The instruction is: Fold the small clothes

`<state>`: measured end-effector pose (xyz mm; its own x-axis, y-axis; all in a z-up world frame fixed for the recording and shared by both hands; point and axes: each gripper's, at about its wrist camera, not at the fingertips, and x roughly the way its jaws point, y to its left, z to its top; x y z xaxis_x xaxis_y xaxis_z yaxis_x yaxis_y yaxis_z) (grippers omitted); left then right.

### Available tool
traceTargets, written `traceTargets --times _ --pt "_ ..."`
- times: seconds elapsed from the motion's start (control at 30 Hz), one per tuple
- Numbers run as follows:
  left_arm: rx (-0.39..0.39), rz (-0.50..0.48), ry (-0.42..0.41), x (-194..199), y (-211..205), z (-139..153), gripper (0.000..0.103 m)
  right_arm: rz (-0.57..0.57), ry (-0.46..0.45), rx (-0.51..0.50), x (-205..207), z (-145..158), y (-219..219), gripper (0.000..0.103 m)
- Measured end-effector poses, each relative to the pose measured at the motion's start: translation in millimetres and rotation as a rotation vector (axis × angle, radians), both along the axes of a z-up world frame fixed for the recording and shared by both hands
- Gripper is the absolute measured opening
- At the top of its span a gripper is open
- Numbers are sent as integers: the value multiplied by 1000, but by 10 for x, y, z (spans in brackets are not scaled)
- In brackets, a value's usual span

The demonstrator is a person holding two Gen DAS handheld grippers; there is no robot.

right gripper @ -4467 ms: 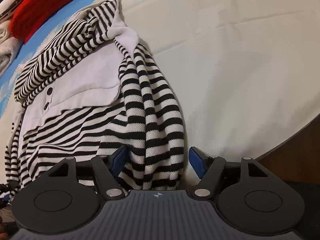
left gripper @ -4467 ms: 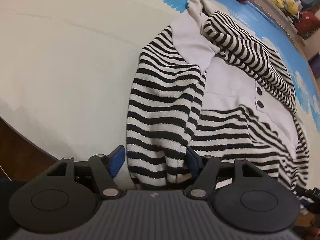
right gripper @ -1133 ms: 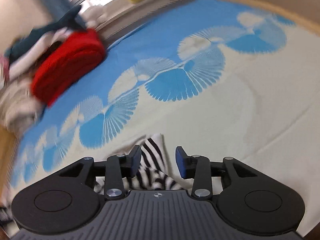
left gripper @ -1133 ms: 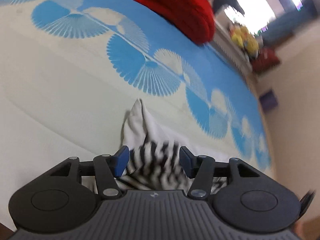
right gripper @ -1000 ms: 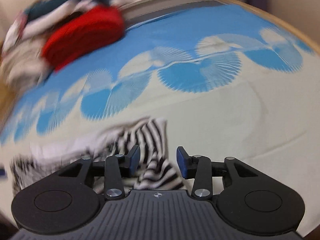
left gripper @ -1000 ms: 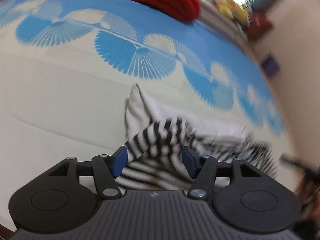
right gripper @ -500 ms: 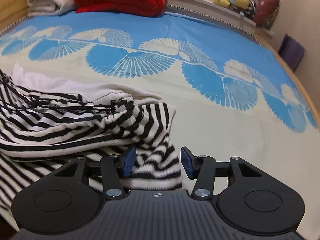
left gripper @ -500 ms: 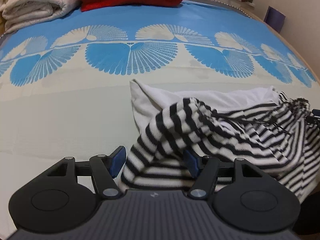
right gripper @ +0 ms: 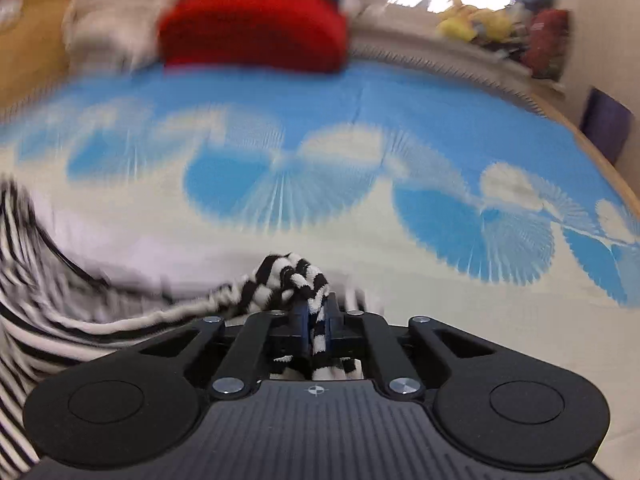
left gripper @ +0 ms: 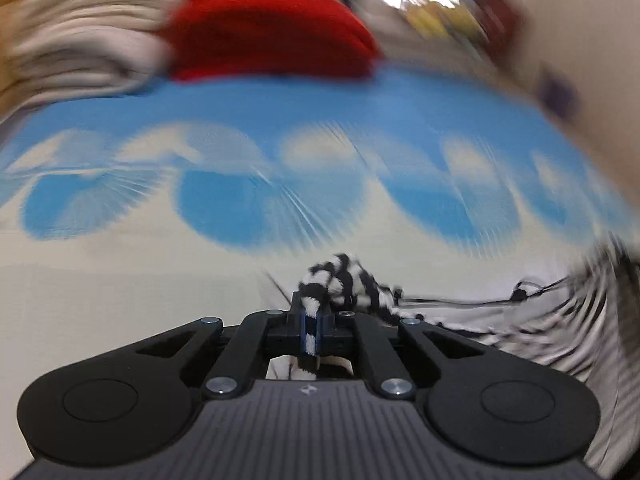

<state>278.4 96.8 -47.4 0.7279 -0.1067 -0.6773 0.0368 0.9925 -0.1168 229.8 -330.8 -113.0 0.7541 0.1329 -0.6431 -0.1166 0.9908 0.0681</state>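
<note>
Ahead of the left tool (left gripper: 311, 326), in its own view, a bunched fold of the black-and-white striped garment (left gripper: 344, 284) rises just past the tips. The blue pads are pressed together on that fold, a strip of striped knit showing between them. The rest of the garment trails off to the tool's right, blurred, lying on the bed sheet (left gripper: 120, 280), which is cream near the tool and blue with pale fan shapes farther out. Far beyond sit a red folded blanket (left gripper: 272, 36) and, left of it, a cream pile of cloth (left gripper: 84, 44), both smeared by motion

Ahead of the right tool (right gripper: 316, 322), in its view, another bunch of the same striped garment (right gripper: 288, 276) stands just past the tips, and the jaws are clamped on a twist of it. From there the garment spreads to the tool's left across the sheet (right gripper: 480, 320). The red blanket (right gripper: 252, 28) lies far ahead, with yellow soft toys (right gripper: 472, 20) to its right by the window
</note>
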Motion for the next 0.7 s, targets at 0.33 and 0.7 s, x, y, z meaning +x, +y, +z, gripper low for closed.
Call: traceTargets --times 0.33,0.7 --pt "-30 113 28 302 24 -93 4 -199 68 80 462 -71 -41 5" --pt "5 78 294 387 17 -367 40 -219 307 38 672 -348 118 22"
